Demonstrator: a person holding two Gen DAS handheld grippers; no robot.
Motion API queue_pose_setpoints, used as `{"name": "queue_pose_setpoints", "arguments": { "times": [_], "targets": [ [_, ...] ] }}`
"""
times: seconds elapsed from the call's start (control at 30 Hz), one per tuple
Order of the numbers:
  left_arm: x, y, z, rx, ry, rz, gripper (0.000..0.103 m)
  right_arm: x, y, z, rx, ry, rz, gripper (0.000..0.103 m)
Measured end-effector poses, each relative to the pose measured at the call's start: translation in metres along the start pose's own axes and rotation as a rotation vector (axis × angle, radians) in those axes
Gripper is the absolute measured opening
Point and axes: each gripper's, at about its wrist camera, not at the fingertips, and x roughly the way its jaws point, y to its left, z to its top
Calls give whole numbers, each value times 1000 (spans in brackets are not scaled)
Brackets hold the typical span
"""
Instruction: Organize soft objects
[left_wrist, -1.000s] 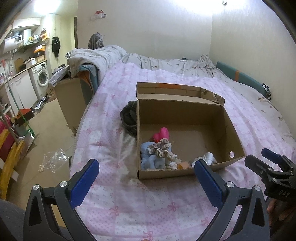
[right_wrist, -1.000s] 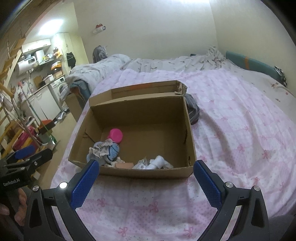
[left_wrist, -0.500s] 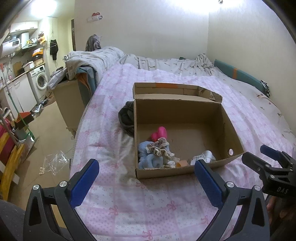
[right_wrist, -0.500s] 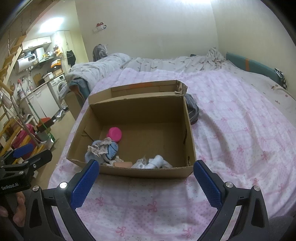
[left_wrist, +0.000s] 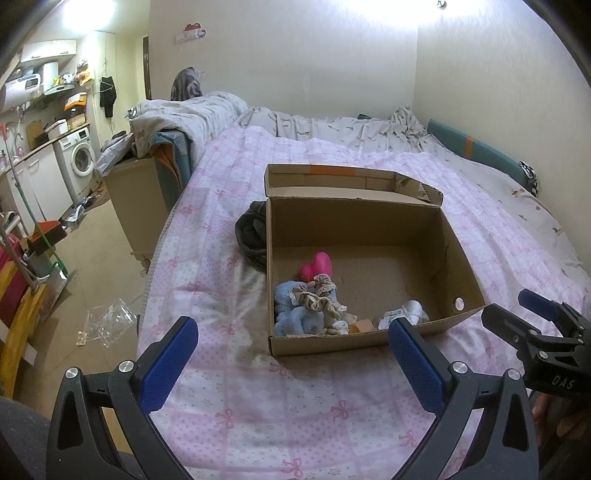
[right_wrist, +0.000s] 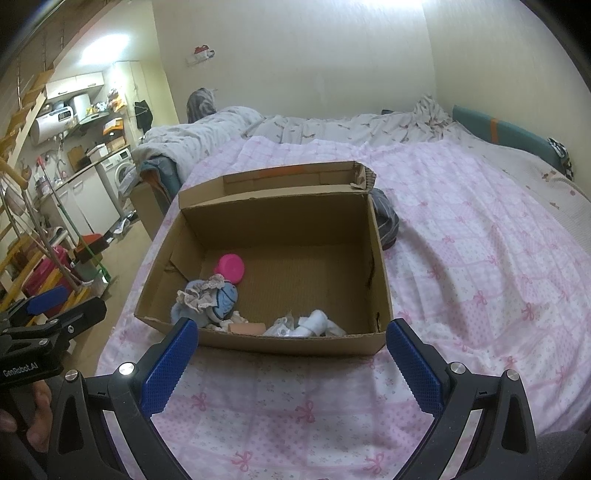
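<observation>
Cardboard forms the open box set on the pink bedspread, where a blue plush toy, pink heart and white socks are gathered along its near wall. Both the left gripper and right gripper are held released and empty, short of the box.

Soft toys lie heaped inside the open cardboard box.

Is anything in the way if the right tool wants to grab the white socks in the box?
Only the box's low front wall. The right tool is open, and the white socks lie just behind that wall, so it would have to go over the top.
</observation>
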Motion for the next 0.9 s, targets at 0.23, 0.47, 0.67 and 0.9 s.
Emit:
{"name": "queue_pose_setpoints", "arguments": {
  "times": [0.23, 0.47, 0.67, 0.9],
  "targets": [
    [2, -2, -1, -6, 3, 0, 103, 0, 0, 0, 1, 1, -2, 103],
    [3, -1, -2, -9, 14, 0, 103, 0, 0, 0, 1, 0, -2, 103],
    [3, -1, -3, -10, 14, 2, 103, -2, -1, 1, 11, -2, 3, 103],
    [6, 3, -7, -20, 28, -2, 103, -2, -2, 2, 10, -5, 5, 103]
  ]
}}
